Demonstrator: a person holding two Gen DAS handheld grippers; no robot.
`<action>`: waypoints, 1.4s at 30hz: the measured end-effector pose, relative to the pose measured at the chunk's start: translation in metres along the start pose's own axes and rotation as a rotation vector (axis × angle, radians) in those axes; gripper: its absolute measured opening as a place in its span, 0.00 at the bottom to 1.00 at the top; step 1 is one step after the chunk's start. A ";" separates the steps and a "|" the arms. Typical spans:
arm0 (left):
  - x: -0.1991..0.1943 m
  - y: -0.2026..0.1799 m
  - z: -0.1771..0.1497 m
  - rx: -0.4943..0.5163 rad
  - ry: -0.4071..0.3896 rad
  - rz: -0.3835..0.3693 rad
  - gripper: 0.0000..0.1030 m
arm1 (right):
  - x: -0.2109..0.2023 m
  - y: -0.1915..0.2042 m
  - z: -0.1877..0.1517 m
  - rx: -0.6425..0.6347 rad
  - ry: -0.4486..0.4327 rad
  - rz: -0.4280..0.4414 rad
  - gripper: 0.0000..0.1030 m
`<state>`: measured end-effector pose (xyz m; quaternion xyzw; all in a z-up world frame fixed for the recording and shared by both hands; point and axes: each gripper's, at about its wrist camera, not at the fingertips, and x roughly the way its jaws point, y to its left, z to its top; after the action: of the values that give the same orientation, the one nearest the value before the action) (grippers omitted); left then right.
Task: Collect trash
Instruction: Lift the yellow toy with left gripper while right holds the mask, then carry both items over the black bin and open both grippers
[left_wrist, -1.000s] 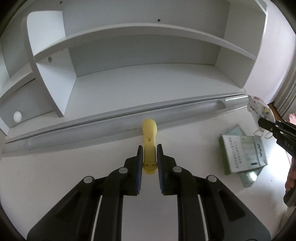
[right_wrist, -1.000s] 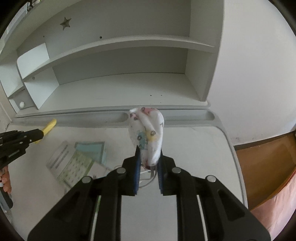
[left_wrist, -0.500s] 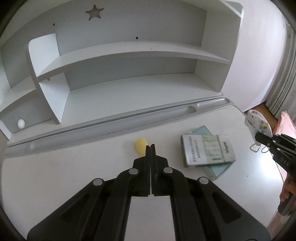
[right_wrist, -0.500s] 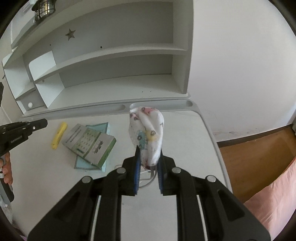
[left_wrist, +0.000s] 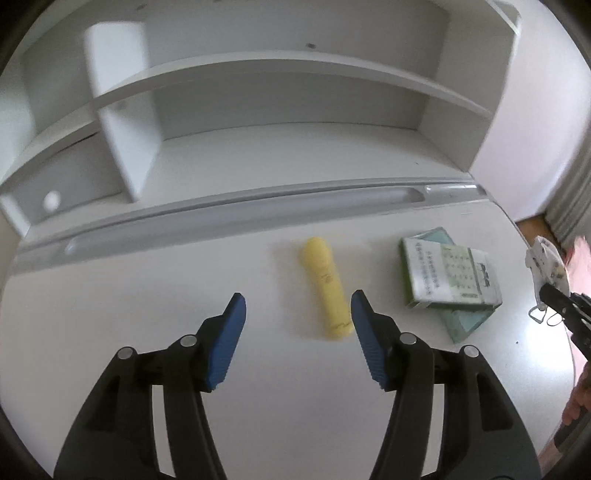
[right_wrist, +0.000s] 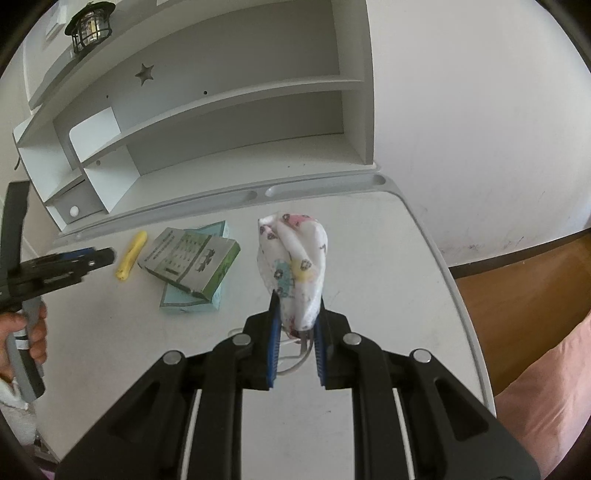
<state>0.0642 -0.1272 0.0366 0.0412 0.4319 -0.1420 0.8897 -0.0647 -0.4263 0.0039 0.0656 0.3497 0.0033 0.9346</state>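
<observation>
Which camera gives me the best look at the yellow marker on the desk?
The left wrist view: the yellow marker lies whole and close, just ahead of the opening left tool, touching neither pad. The right wrist view shows it small and far off to the left, beside the boxes.

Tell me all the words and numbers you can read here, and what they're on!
None can be read for sure.
Green and white box: rows of small print and a dark logo, too blurred to read.
Yellow tube: a tiny mark, too small to read.
Patterned face mask: only little pictures, no words.
Shelf back panel: a star-shaped cutout, no text.
</observation>
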 end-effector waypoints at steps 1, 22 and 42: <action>0.006 -0.006 0.003 0.022 0.004 0.016 0.55 | 0.000 -0.001 0.000 0.000 0.000 -0.002 0.15; -0.025 -0.027 0.014 0.101 -0.086 -0.009 0.11 | -0.019 -0.010 -0.006 0.044 -0.030 -0.009 0.16; -0.097 -0.432 -0.186 0.854 0.179 -0.824 0.11 | -0.190 -0.274 -0.231 0.640 0.050 -0.290 0.16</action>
<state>-0.2577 -0.4828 0.0179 0.2358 0.3903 -0.6323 0.6263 -0.3701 -0.6797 -0.0787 0.3046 0.3616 -0.2377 0.8485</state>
